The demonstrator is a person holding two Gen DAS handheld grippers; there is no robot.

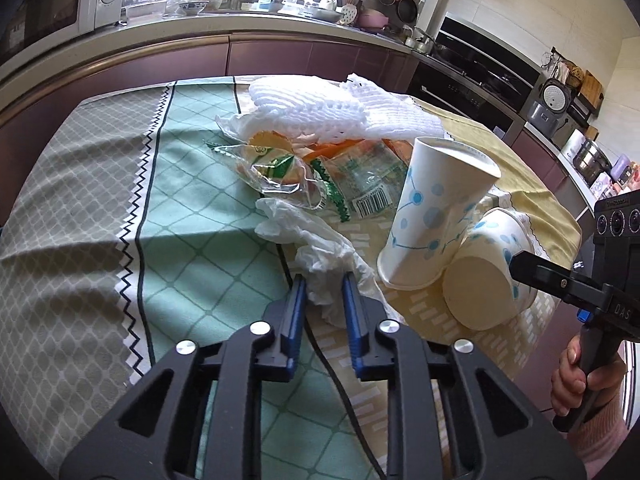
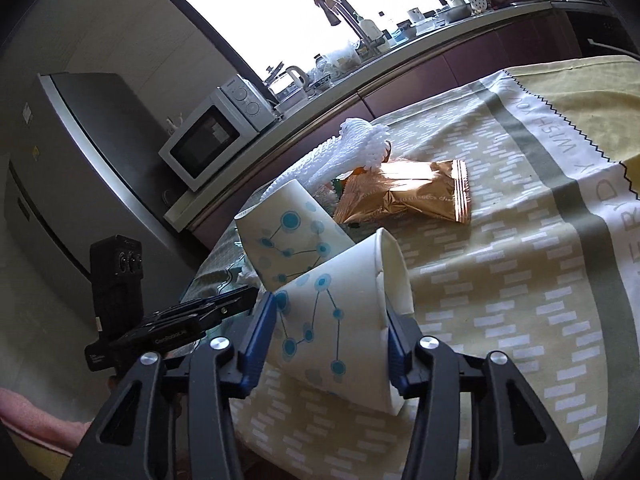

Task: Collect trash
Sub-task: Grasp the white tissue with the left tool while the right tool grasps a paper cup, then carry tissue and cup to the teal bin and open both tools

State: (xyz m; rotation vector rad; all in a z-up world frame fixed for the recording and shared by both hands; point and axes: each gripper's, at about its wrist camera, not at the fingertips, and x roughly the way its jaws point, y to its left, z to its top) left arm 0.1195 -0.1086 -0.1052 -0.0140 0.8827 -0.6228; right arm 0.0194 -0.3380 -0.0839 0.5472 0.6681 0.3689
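Observation:
My left gripper (image 1: 323, 280) is shut on a crumpled clear plastic glove (image 1: 308, 240), which fills the gap between its blue pads. My right gripper (image 2: 330, 308) is shut on a white paper cup with blue dots (image 2: 340, 320) that lies on its side, a pad pressing each flank. In the left wrist view that cup (image 1: 480, 280) shows its base. A second dotted cup (image 1: 432, 208) leans tilted against it, mouth up. Behind lie clear snack wrappers (image 1: 288, 172), a white foam net (image 1: 320, 108) and a gold foil wrapper (image 2: 408, 196).
Everything sits on a table under a green, grey and yellow cloth (image 1: 180, 200). A kitchen counter (image 1: 240, 28) with a microwave (image 1: 52, 4) runs behind the table. A steel fridge (image 2: 80, 168) stands at the far end. A hand (image 1: 580, 372) holds the right gripper's handle.

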